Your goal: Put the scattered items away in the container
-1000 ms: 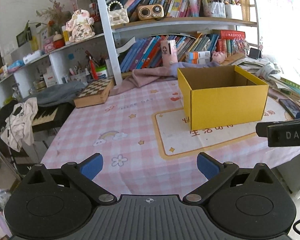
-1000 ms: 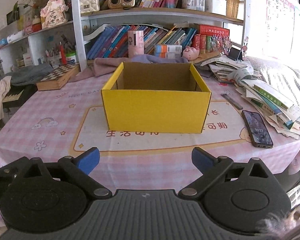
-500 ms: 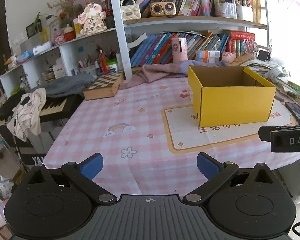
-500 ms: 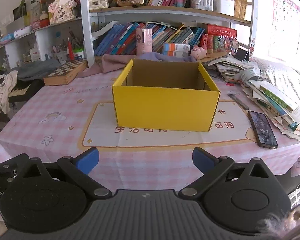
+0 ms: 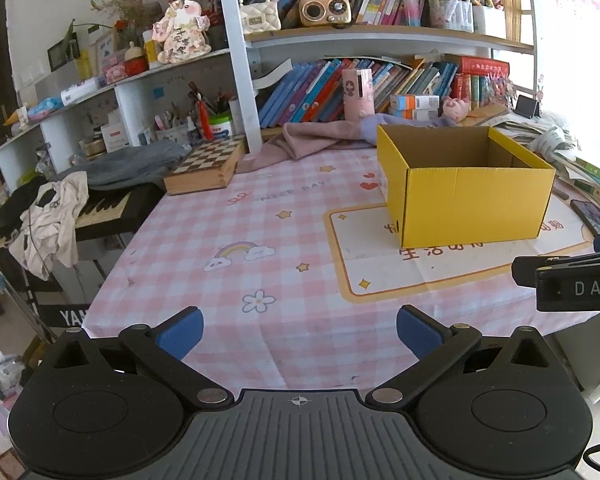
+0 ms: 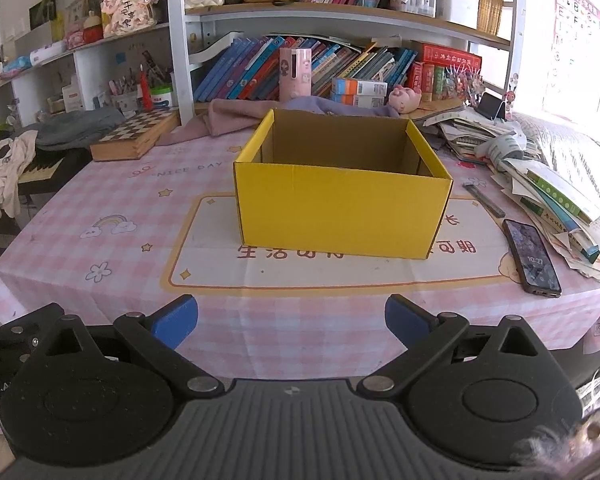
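Right wrist view: yellow box (image 6: 342, 208) sits mid-tabletop (image 6: 112, 200), open top up (ready for loading). Right tool (image 6: 291, 316) and left tool (image 5: 299, 330) hover wide, empty; phone (image 6: 532, 256) lies beside it.

Wide bare stretch of pink checked tablecloth (image 5: 236, 240) left of the open-topped yellow box (image 6: 342, 208), clear right up to the chessboard case (image 5: 206, 168) and the crumpled cloth (image 5: 312, 140) at the back. Tighter to the right: a phone (image 6: 532, 256), a pen (image 6: 484, 200) and a slumping heap of papers (image 6: 556, 196) (crowding that table edge). Nothing over the box mouth.
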Motion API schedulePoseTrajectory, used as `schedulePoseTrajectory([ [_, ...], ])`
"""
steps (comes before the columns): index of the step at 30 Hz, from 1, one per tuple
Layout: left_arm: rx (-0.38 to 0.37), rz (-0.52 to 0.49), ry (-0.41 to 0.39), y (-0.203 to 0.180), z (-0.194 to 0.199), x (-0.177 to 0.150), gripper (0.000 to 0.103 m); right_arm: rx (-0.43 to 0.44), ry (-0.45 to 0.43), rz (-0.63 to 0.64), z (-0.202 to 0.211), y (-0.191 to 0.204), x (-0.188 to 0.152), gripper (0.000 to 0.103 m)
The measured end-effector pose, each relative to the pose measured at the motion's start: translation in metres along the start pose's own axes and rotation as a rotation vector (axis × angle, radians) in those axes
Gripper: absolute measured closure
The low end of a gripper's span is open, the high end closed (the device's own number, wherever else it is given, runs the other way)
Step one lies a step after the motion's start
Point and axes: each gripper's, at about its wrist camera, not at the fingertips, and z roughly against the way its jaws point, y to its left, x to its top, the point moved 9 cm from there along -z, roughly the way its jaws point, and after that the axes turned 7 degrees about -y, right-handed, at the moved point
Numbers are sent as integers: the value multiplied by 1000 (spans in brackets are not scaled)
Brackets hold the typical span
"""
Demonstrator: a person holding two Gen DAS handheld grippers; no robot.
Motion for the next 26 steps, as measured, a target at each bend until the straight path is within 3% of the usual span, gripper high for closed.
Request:
schedulePoseTrajectory([
  [26,14,-30,11,8,-12,0,0,2,11,1,-12,9,4,2],
])
